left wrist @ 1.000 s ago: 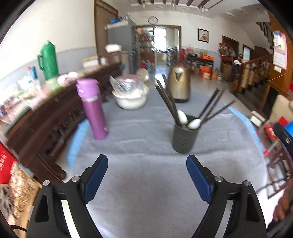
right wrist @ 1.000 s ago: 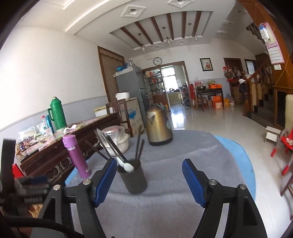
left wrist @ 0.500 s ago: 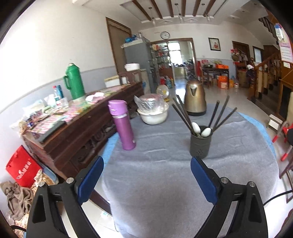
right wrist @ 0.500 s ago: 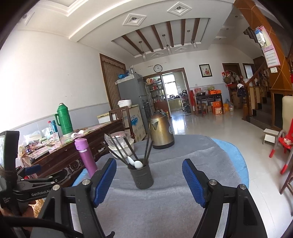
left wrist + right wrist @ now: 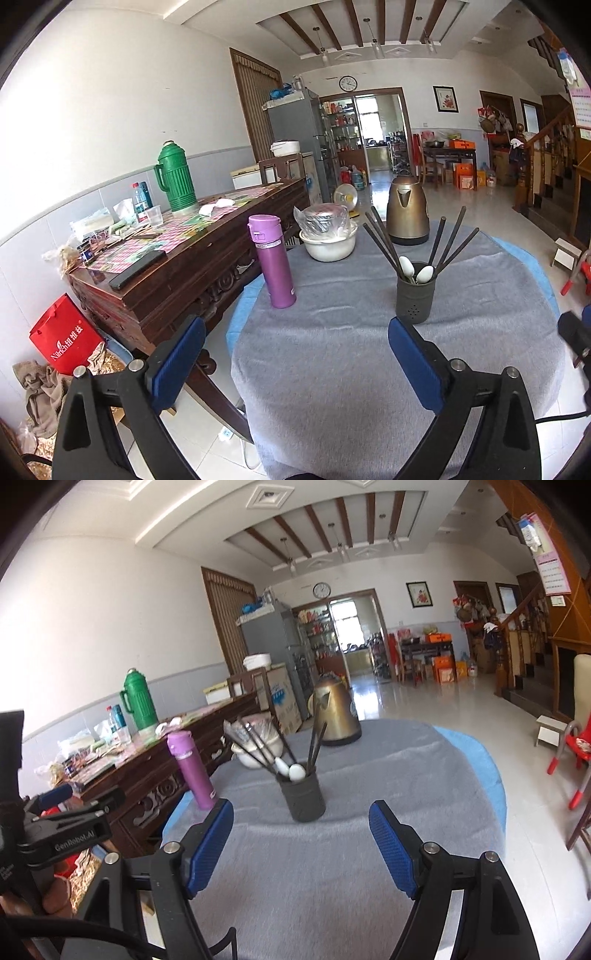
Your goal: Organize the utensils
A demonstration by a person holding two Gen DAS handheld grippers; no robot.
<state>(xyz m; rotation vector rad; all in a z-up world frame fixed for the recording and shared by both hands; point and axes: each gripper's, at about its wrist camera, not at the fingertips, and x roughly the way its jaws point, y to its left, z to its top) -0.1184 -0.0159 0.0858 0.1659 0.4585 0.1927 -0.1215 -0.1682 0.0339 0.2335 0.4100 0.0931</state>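
A dark grey utensil holder stands on the grey cloth of the round table. Several dark chopsticks and two white spoons stick out of it. My left gripper hovers over the table's near left edge, open and empty, well short of the holder. My right gripper is open and empty too, with the holder just beyond its blue pads. The left gripper's body shows at the left of the right wrist view.
A purple flask, a white bowl with a wrapped pot and a brass kettle share the table. A dark wooden sideboard with a green thermos stands left. A red bag sits on the floor.
Both grippers have drawn back from the holder and risen, so it looks smaller and farther. The left view has tilted up and its jaws stand a little wider.
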